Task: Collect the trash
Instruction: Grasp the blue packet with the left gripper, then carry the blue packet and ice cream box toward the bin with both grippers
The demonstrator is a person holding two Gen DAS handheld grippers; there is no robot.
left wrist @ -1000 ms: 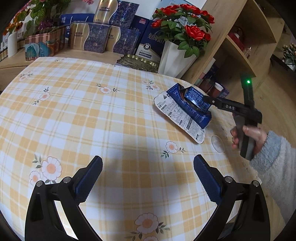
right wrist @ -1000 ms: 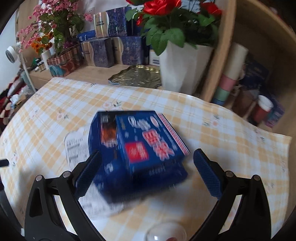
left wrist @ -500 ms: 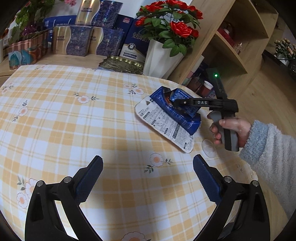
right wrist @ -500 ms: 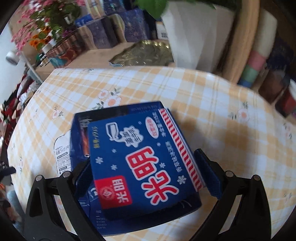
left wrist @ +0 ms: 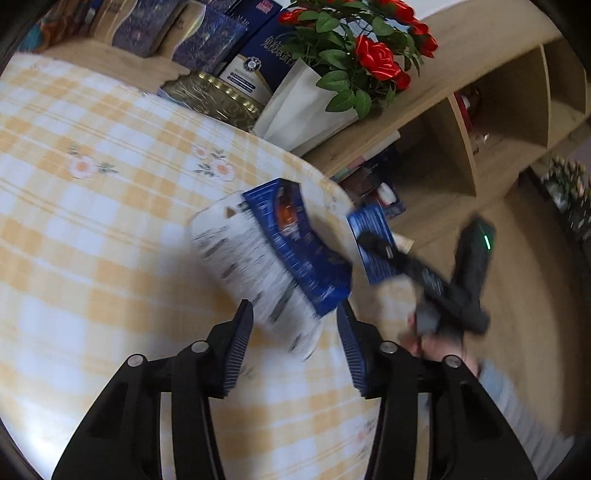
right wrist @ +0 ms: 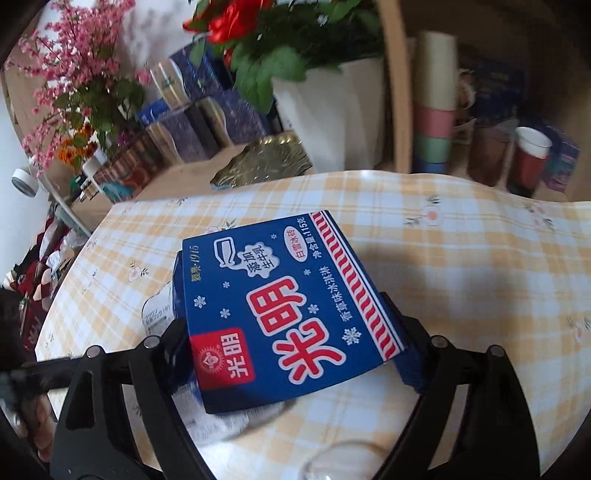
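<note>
My right gripper [right wrist: 295, 350] is shut on a blue ice-cream box [right wrist: 288, 299] with white and red Chinese lettering, held a little above the checked tablecloth [right wrist: 461, 266]. In the left wrist view the same box [left wrist: 371, 242] is lifted off the table's right edge by the right gripper [left wrist: 373, 240]. A flattened blue carton [left wrist: 299, 247] lies on a white printed wrapper [left wrist: 251, 266] near that edge. My left gripper [left wrist: 293, 341] is partly closed, its fingers on either side of the wrapper's near end, holding nothing.
A white vase of red roses [left wrist: 306, 107], a gold tray [left wrist: 214, 98] and blue gift boxes [left wrist: 207, 33] stand behind the table. A wooden shelf [left wrist: 491, 122] with cups is at the right. A clear round lid [right wrist: 343, 461] lies on the cloth.
The right gripper closed on the blue box and lifted it away from the carton. The left gripper moved toward the wrapper and carton, and its fingers narrowed.
</note>
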